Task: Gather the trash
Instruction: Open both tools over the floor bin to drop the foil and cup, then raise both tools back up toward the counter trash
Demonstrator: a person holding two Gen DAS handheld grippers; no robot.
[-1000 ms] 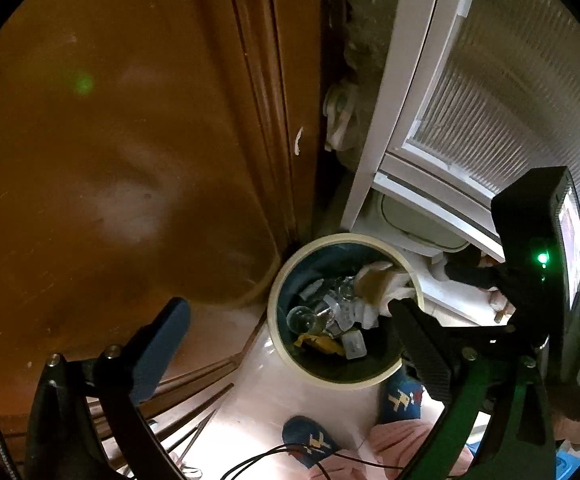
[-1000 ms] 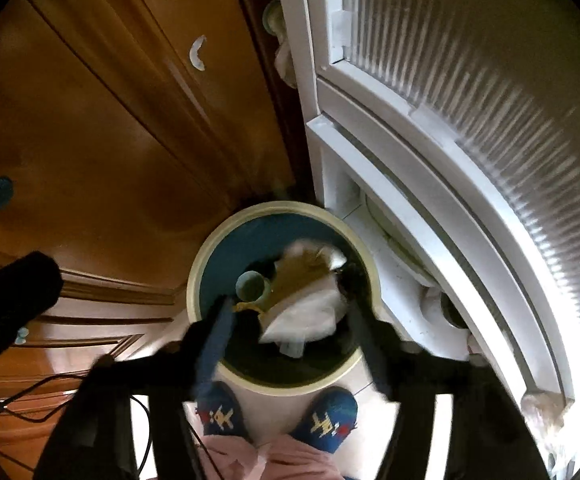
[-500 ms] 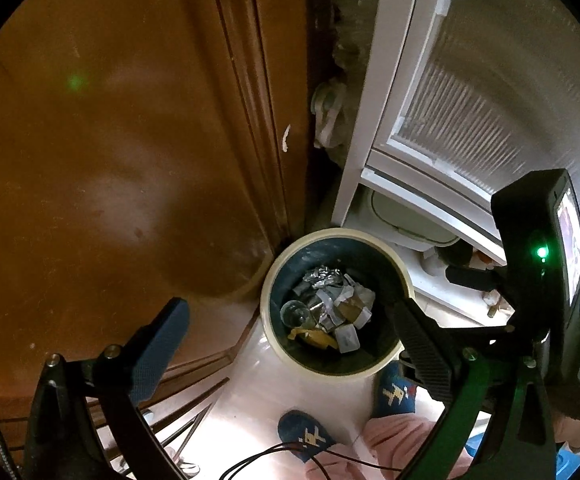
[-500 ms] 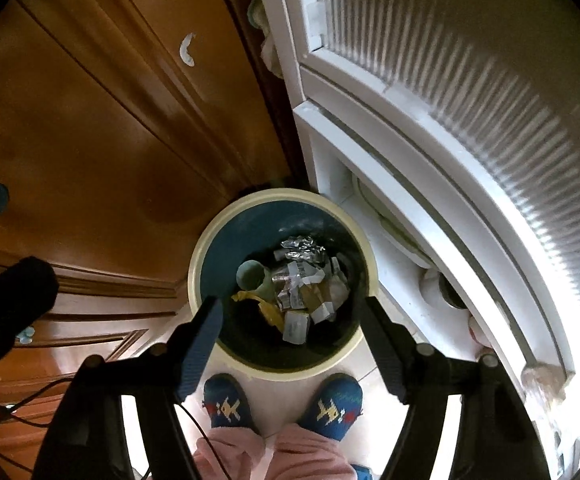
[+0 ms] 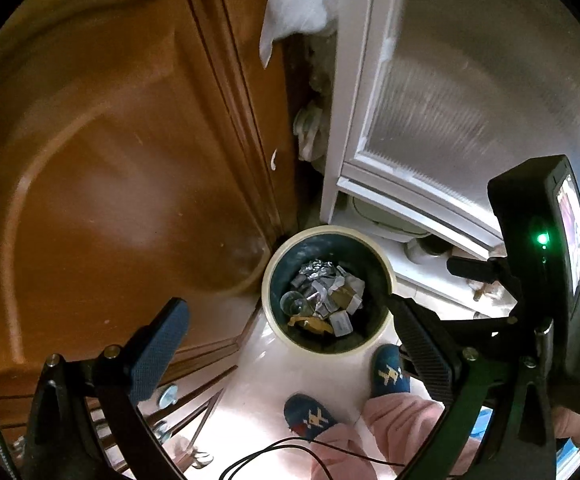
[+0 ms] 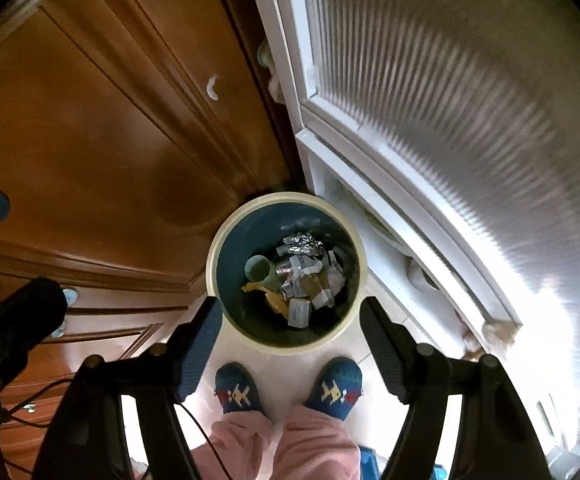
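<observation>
Both hand-held grippers are held above a round bin with a cream rim and dark teal inside (image 6: 286, 274), and nothing is grasped by either. On the right hand-held gripper (image 6: 291, 322) the two dark padded fingers (image 6: 198, 346) are spread wide, one to each side of the bin's near rim. On the left hand-held gripper (image 5: 286, 334) the fingers are likewise parted, with the bin seen between them. Inside the bin a heap of trash (image 6: 299, 276) is seen: crumpled silver foil, torn white and brown paper scraps, a clear glass bulb (image 5: 293, 304) and a yellow peel-like strip. The bin is set on a pale tiled floor (image 5: 266, 376), in the corner between a brown wooden panelled door (image 6: 90, 120) and a white-framed ribbed glass door (image 6: 429, 100). A person's blue patterned slippers (image 6: 236, 394) and pink trouser legs are seen just beside the bin
</observation>
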